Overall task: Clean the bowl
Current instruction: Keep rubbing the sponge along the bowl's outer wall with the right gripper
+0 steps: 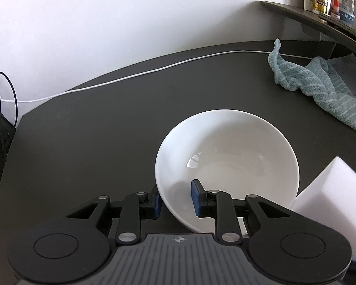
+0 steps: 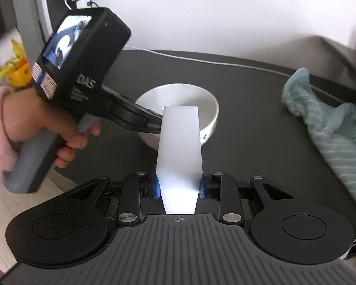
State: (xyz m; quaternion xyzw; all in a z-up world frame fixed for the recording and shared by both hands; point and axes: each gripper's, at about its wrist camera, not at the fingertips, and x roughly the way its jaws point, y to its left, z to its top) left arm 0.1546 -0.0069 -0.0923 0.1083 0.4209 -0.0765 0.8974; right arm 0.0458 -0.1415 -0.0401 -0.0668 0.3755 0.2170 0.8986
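Observation:
A white bowl [image 1: 227,156] sits on the dark table [image 1: 95,142]; it also shows in the right wrist view [image 2: 178,95]. My left gripper [image 1: 175,199] straddles the bowl's near rim, one blue pad outside and one inside, with a gap left at the inner pad. My right gripper [image 2: 179,186] is shut on a white sponge block [image 2: 179,152], which points toward the bowl and overlaps its near side. The sponge's corner shows at the right of the left wrist view [image 1: 332,190]. The left gripper's body and the hand holding it [image 2: 78,71] reach in from the left.
A teal striped towel [image 1: 320,87] lies crumpled at the table's right; it also shows in the right wrist view [image 2: 332,123]. A white cable [image 1: 130,76] runs along the table's back edge. A shelf with small bottles [image 1: 325,0] is at the far right.

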